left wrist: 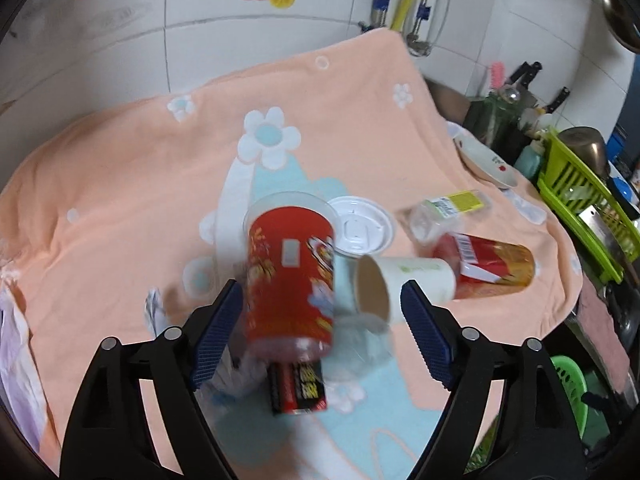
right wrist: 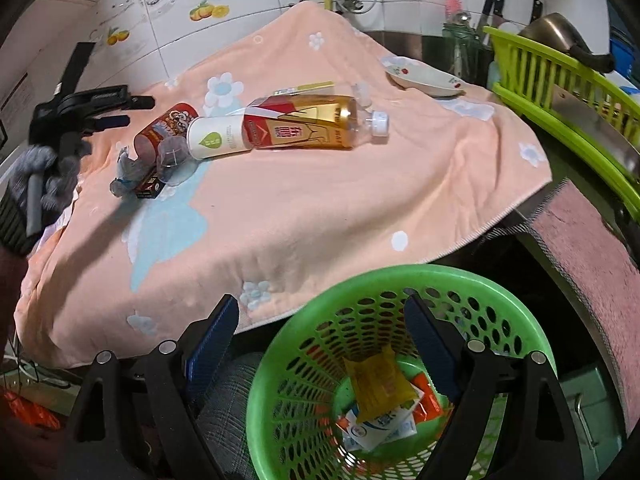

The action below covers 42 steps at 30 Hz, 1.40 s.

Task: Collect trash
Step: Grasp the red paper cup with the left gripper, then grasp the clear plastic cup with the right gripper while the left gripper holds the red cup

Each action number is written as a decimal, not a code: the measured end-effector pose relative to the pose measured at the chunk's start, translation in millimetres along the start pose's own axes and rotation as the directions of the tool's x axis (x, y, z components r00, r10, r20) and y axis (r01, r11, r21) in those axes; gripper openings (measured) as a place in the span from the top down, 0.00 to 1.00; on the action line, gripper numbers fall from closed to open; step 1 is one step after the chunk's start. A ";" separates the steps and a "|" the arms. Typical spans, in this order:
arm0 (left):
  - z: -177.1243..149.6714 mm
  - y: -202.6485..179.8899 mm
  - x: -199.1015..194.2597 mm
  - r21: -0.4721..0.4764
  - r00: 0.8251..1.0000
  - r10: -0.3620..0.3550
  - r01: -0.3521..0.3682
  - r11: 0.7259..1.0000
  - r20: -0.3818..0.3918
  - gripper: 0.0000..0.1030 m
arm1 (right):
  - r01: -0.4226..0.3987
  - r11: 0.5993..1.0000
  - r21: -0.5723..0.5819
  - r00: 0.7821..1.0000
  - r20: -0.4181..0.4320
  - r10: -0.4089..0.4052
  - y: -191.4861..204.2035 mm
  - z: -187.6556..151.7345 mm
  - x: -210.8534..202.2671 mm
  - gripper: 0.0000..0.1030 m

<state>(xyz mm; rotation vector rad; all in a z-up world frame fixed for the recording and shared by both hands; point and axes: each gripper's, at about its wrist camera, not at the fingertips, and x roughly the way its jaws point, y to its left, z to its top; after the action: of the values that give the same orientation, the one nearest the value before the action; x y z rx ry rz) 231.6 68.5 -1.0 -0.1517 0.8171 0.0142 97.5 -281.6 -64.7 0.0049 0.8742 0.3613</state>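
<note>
The left gripper is spread wide and holds nothing; the right gripper is likewise spread and empty, positioned over the green perforated plastic basket, which already contains a yellow sachet and other small wrappers. The trash lies clustered on the peach flower-print towel. The red printed plastic cup lies on its side directly ahead of the left gripper, between its blue-padded fingers but not visibly touched by either pad; motion blur leaves contact uncertain. Its long axis runs roughly along the gripper's forward line, clear rim away from the camera, base nearest. Just beside it on the right lies the white paper cup, mouth toward the camera, with a white plastic lid, a clear crumpled bottle and an amber drink bottle with a red label beyond. A small red-and-black carton lies beneath the cup's base. The left gripper is the nearer one; closing across the cup's width appears to be the next requirement.
</note>
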 end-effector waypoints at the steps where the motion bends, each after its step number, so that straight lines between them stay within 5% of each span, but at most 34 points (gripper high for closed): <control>1: 3.0 2.5 4.8 0.001 1.000 0.006 -0.006 1.000 -0.009 0.22 | -0.003 1.000 -0.004 1.000 -0.003 0.003 2.4 2.3 2.9 0.21; 22: 23.6 8.9 93.3 0.093 0.974 0.009 0.012 0.996 -0.225 0.17 | -0.076 0.994 -0.078 0.996 -0.052 0.072 36.9 39.7 48.9 0.21; 26: 21.2 9.0 94.7 0.113 0.975 -0.007 0.033 0.993 -0.221 0.30 | -0.104 0.989 -0.105 0.993 -0.058 0.098 53.4 50.8 58.4 0.21; 42: 24.6 16.7 30.4 0.126 0.993 -0.088 0.096 0.987 -0.073 0.31 | -0.260 0.957 -0.128 0.965 -0.071 0.252 138.2 106.9 110.5 0.25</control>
<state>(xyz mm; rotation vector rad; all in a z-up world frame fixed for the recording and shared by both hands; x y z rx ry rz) 269.1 87.1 -8.6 -0.0678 0.8751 -0.1312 199.8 -102.1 -57.7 -0.0185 0.9026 0.6668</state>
